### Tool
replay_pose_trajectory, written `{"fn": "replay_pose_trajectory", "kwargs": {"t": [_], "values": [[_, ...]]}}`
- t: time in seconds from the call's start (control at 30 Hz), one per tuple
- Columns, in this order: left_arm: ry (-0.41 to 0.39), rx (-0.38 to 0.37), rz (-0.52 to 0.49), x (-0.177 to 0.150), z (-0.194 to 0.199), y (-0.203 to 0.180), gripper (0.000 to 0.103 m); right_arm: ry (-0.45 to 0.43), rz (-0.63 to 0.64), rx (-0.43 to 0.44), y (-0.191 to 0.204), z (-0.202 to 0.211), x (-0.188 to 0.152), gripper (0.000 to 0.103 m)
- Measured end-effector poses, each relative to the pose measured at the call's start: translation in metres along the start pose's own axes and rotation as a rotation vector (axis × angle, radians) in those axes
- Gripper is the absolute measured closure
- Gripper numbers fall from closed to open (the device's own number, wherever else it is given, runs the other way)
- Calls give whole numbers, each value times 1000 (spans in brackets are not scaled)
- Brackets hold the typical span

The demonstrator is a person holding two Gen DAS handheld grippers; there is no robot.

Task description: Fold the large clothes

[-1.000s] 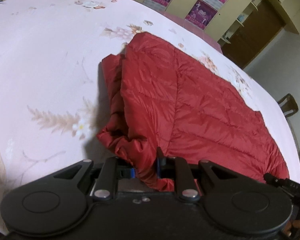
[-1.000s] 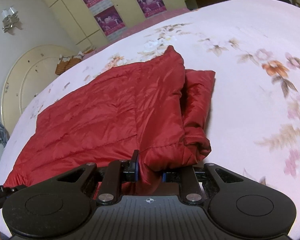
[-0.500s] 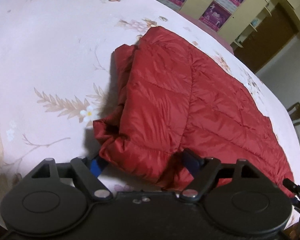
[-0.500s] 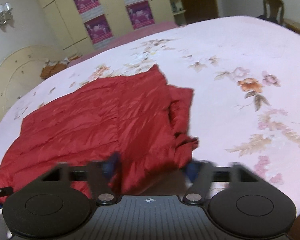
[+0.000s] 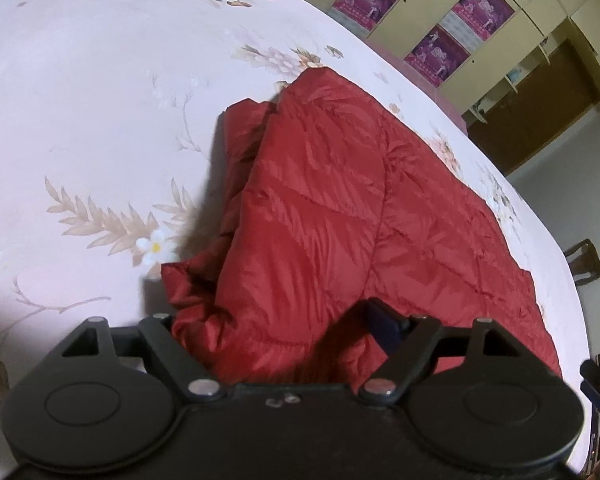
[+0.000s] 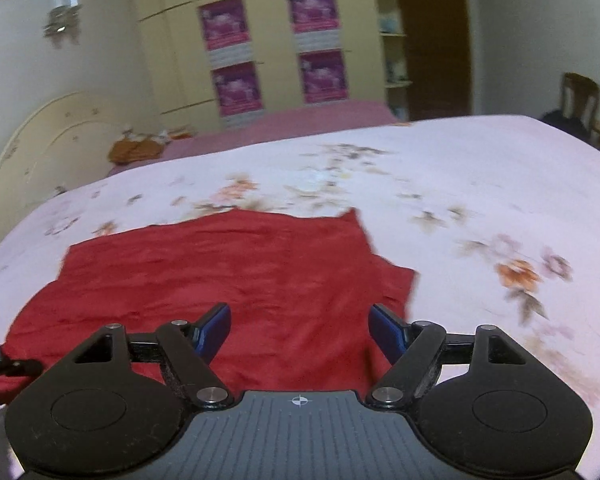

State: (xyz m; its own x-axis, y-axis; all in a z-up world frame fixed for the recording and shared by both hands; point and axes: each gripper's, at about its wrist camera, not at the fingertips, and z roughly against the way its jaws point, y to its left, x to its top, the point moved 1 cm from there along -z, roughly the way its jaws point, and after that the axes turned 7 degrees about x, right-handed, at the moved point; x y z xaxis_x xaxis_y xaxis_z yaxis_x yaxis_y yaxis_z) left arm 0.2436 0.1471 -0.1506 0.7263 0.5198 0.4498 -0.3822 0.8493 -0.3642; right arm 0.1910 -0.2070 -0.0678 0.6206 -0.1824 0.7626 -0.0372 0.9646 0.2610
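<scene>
While jaws gape, red jacket (image 5: pixel 340 216) lies beneath.

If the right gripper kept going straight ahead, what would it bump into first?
Most likely the red quilted jacket lying on the floral bedsheet. The open right gripper points down at its near edge, though the blurred picture leaves depth unclear.

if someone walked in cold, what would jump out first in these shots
The red quilted jacket, folded and lying on the pale floral bedsheet, fills the middle of both views. Just above its near edge, the left gripper and right gripper have just opened their jaws and grip nothing. Behind the bed, purple posters stand out on the yellowish wardrobe doors.
</scene>
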Motion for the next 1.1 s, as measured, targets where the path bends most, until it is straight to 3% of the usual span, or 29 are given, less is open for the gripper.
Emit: {"fn": "replay_pose_trajectory", "kwargs": {"t": [0.07, 0.13, 0.27, 0.3, 0.33, 0.4, 0.77, 1.1], "values": [[-3, -4, 6, 1, -1, 1, 27, 8, 18, 31, 10, -12, 3, 28], [-6, -6, 16, 2, -1, 3, 31, 25, 42, 62, 21, -26, 6, 44], [-15, -11, 27, 3, -1, 6, 36, 63, 55, 116, 39, -56, 10, 46], [-17, -13, 28, 3, -1, 6, 39, 69, 66, 129, 44, -63, 11, 51], [-19, -13, 28, 3, -1, 7, 42, 79, 81, 143, 49, -71, 11, 65], [-18, -15, 26, 4, -1, 7, 44, 110, 111, 157, 61, -88, 11, 71], [-29, -10, 19, 4, 0, 3, 57, 204, 197, 145, 88, -149, -5, 71], [-49, -4, -10, 5, 3, 0, 65, 234, 234, 128, 88, -154, -17, 71]]}}
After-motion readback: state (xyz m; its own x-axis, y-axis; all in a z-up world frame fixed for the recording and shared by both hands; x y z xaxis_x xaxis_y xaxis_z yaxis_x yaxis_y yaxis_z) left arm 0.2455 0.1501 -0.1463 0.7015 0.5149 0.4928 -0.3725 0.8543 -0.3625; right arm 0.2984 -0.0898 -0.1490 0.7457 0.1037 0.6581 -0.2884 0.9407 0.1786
